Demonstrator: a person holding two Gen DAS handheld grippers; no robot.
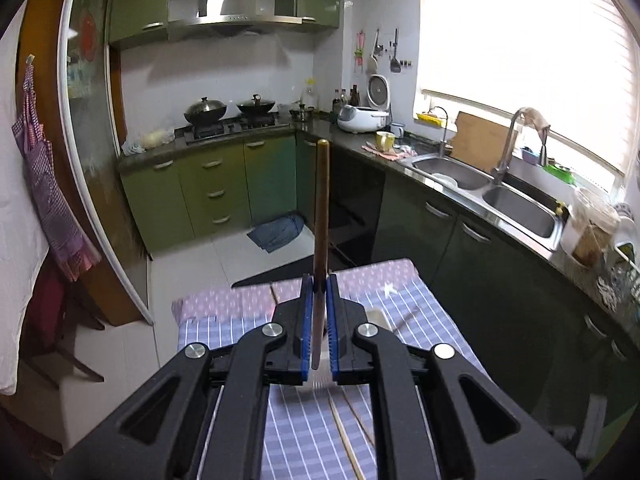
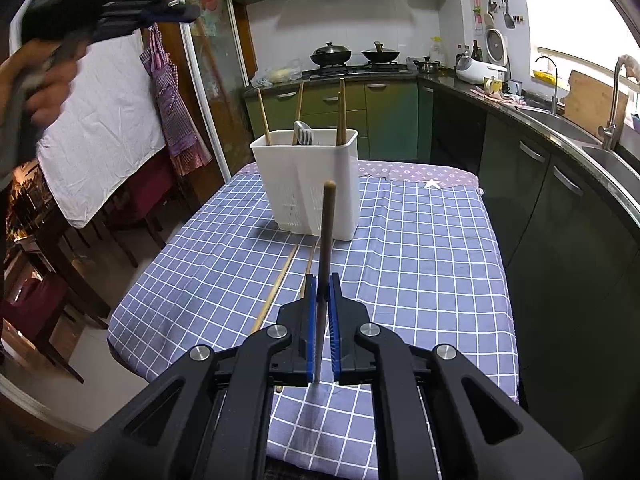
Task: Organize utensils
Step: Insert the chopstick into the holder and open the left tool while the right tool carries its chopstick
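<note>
The white caddy (image 2: 306,184) is standing toward the far end of the bench (image 2: 420,264), and everything else is lying or hanging relative to it. Inside the caddy four wooden handles (image 2: 341,112) are sticking up, alongside a metal spoon and fork (image 2: 303,133). Just in front of the caddy two loose chopsticks (image 2: 276,286) are lying side by side on the checked cloth, running toward the near edge. Each claw is gripping one wooden-handled utensil: the right claw (image 2: 323,328) is sitting closed on a utensil (image 2: 326,236) whose handle is pointing at the caddy's front wall while its metal end is showing below the pads, and the left claw (image 1: 320,324) is likewise clamped on a brown-handled utensil (image 1: 321,208). To the right of the caddy the cloth is lying bare up to the bench edge, with the dark cabinets beyond; to its left the bench is dropping off toward chairs. The right wrist view is showing the whole caddy and, high to its left, the blurred left claw in a hand (image 2: 44,80). The left wrist view is showing only a sliver of the caddy's rim (image 1: 378,316) beside its claw, looking mostly over the far bench edge at the floor and the sink.
</note>
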